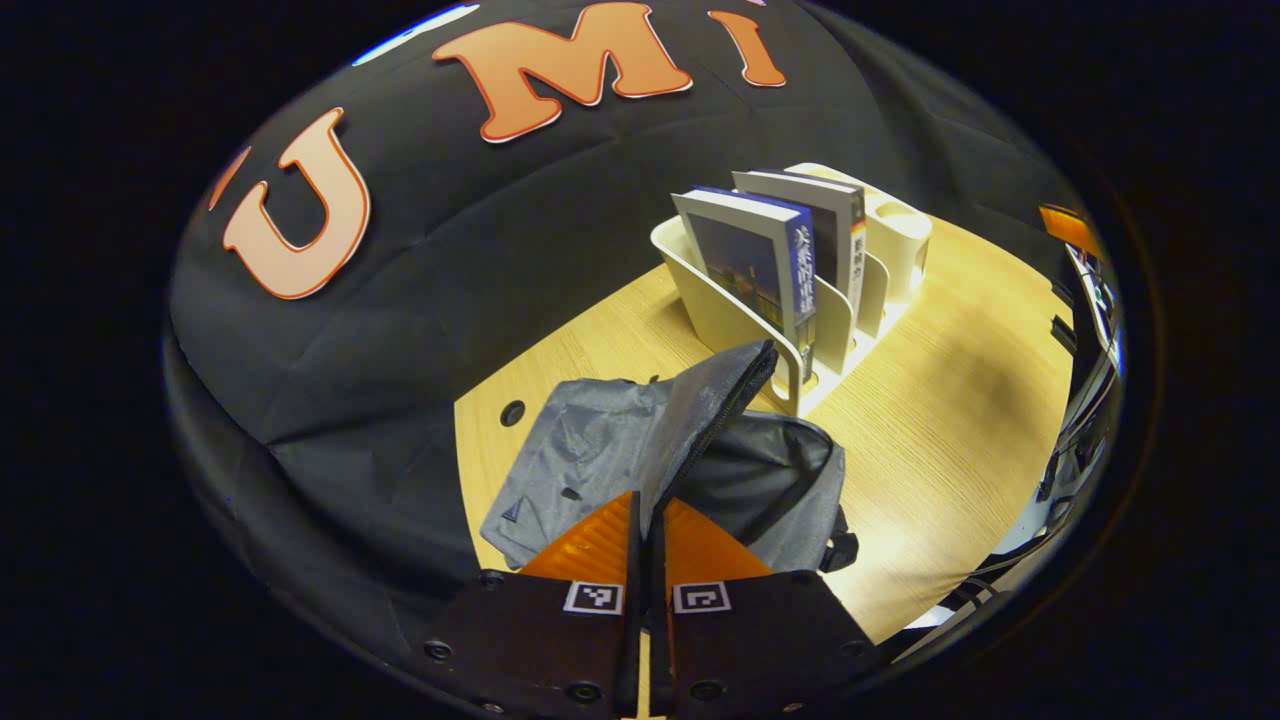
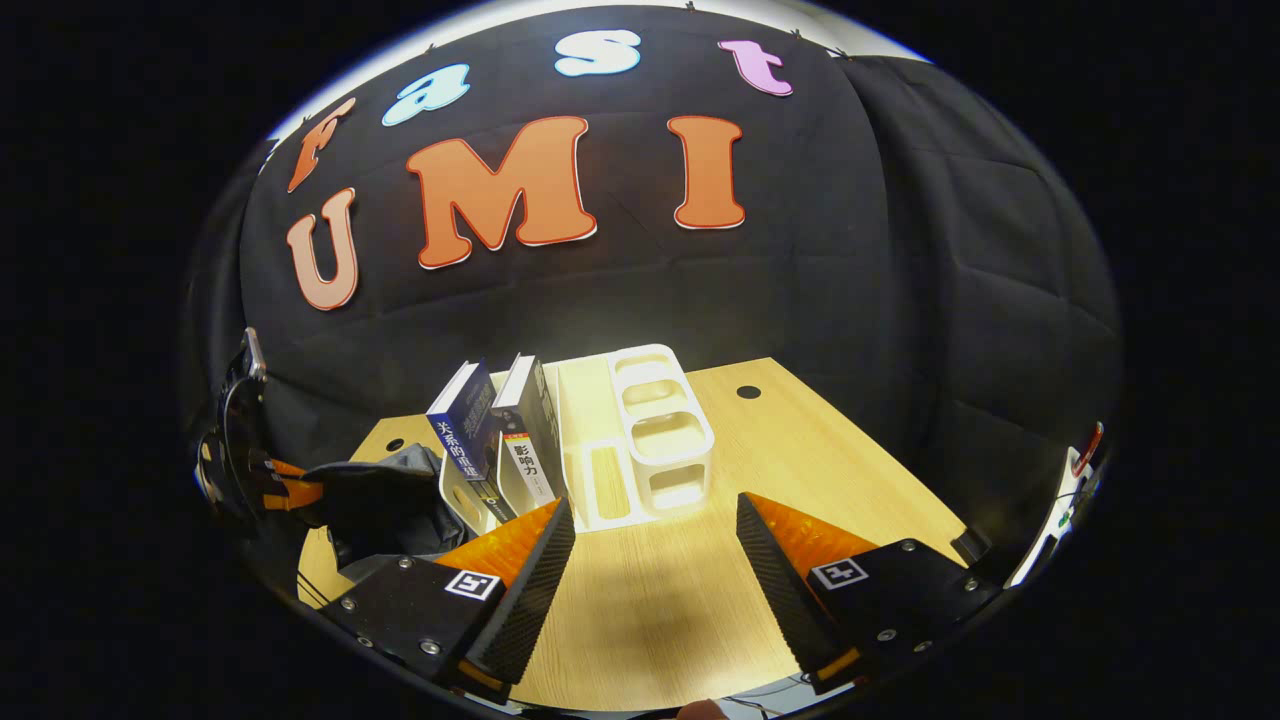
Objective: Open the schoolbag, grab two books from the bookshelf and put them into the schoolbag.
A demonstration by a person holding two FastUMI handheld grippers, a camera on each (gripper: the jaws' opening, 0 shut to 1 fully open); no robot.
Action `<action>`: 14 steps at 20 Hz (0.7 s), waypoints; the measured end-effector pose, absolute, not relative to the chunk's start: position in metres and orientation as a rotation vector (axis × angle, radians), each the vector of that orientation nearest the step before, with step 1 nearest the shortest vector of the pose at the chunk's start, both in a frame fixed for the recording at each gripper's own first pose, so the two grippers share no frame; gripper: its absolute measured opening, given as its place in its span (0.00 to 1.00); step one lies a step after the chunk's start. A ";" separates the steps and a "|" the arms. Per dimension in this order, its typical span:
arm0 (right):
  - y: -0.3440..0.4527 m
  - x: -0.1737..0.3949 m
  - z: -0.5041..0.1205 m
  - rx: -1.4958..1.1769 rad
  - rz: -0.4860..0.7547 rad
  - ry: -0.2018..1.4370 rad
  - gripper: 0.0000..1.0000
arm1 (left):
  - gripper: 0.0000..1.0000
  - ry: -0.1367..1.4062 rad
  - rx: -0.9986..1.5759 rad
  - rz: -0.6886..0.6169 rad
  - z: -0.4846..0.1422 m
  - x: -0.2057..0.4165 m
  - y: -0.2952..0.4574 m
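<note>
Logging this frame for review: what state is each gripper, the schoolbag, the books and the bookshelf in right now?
left gripper: shut on the schoolbag flap, holding it up.
right gripper: open, holding nothing, above the table.
schoolbag: open, mouth gaping, lying on the table.
two books: upright in the bookshelf, side by side, not yet taken.
bookshelf: standing on the table, its right-hand compartments empty.

The right gripper (image 2: 655, 525) is held above a wooden table (image 2: 640, 610), its fingers spread wide apart. Ahead of it stands a white bookshelf (image 2: 640, 440). Two books (image 2: 500, 430) are propped upright ahead of its left finger. Further left, a dark schoolbag (image 2: 385, 505) is seen.
</note>
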State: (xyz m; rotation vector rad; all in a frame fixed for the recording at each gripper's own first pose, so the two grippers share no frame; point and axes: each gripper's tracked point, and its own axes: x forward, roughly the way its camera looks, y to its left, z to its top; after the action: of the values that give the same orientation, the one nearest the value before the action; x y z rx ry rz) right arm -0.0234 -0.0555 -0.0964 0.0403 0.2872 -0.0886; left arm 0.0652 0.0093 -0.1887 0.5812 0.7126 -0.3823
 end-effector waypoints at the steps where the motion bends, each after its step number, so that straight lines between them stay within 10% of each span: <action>1: -0.053 -0.022 -0.095 0.051 -0.082 0.287 0.97 | 0.04 0.697 0.594 -0.371 -0.180 0.075 0.014; 14: 0.050 0.015 -0.008 -0.046 0.107 0.342 0.97 | 0.04 0.684 0.519 -0.361 -0.152 0.111 0.023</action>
State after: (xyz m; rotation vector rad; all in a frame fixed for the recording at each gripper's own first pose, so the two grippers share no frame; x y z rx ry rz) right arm 0.0154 0.0504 -0.0080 -0.0457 0.3422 0.1070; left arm 0.1115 0.0232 -0.1518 0.5188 0.6841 -0.3606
